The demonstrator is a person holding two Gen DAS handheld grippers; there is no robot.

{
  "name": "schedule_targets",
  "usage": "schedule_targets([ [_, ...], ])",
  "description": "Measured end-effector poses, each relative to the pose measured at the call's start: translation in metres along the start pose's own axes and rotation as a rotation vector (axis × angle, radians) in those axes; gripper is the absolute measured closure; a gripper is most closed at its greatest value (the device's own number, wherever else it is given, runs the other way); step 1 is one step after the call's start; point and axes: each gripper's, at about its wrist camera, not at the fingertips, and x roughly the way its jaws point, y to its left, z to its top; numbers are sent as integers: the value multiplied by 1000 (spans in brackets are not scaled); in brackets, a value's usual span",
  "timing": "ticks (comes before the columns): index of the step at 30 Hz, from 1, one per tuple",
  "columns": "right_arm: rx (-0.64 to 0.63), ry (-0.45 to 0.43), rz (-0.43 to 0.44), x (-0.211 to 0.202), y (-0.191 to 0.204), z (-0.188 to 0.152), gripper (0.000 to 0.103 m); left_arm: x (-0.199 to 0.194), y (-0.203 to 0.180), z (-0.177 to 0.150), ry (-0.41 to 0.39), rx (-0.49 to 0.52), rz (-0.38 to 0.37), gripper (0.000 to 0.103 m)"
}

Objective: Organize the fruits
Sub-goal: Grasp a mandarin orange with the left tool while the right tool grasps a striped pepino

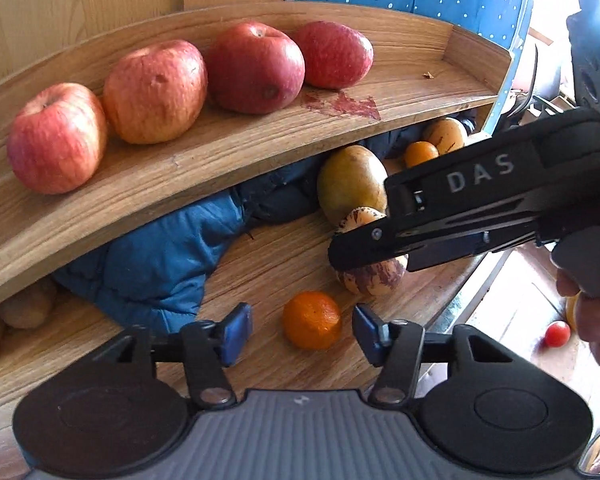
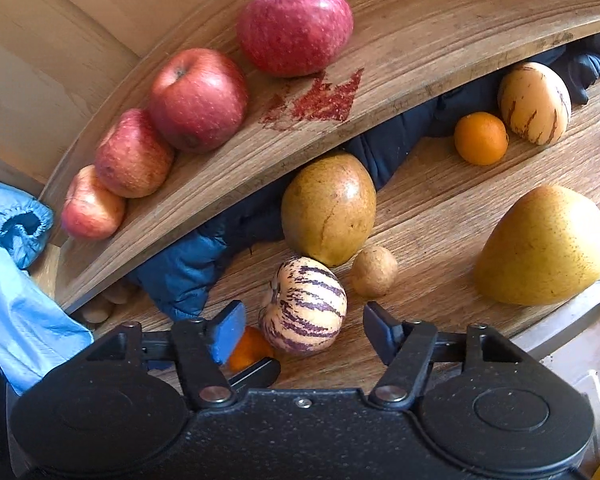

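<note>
Both pairs of fingers stand spread, pinching nothing. On the left gripper (image 1: 302, 332) the blue pads flank a small orange (image 1: 312, 320) lying on the lower wooden shelf (image 1: 260, 264), and whether they touch it cannot be told. On the right gripper (image 2: 304, 330) the fingers are spread on either side of a striped pepino melon (image 2: 303, 305), which rests on the same shelf just in front of a green-brown pear (image 2: 329, 209) and beside a small brown fruit (image 2: 374, 271). Farther right lie a yellow pear (image 2: 544, 246), a second orange (image 2: 481, 138) and a second pepino (image 2: 534, 102). On the upper shelf (image 1: 228, 152) four red apples (image 1: 254, 68) sit in a row, touching one another, next to a red stain (image 1: 342, 105). A blue padded jacket (image 1: 156, 256) is tucked between the two shelves.
</note>
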Motion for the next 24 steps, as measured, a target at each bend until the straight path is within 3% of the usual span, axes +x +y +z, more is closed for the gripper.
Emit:
schedule_targets([
  [6,2,1,-12,7,2,0,46,5,2,-2,17,-14,-21,53],
  [10,-3,-9,-5,6,2,-2,51,6,2,0,22,-18,-28,67],
  [16,-11,-33,12,0,1,-6,52,3,2,-1,22,-36,-27,68],
  [24,-28,-106,55,-37,-17,-20,52,-13,-8,-2,0,-47,-6,68],
])
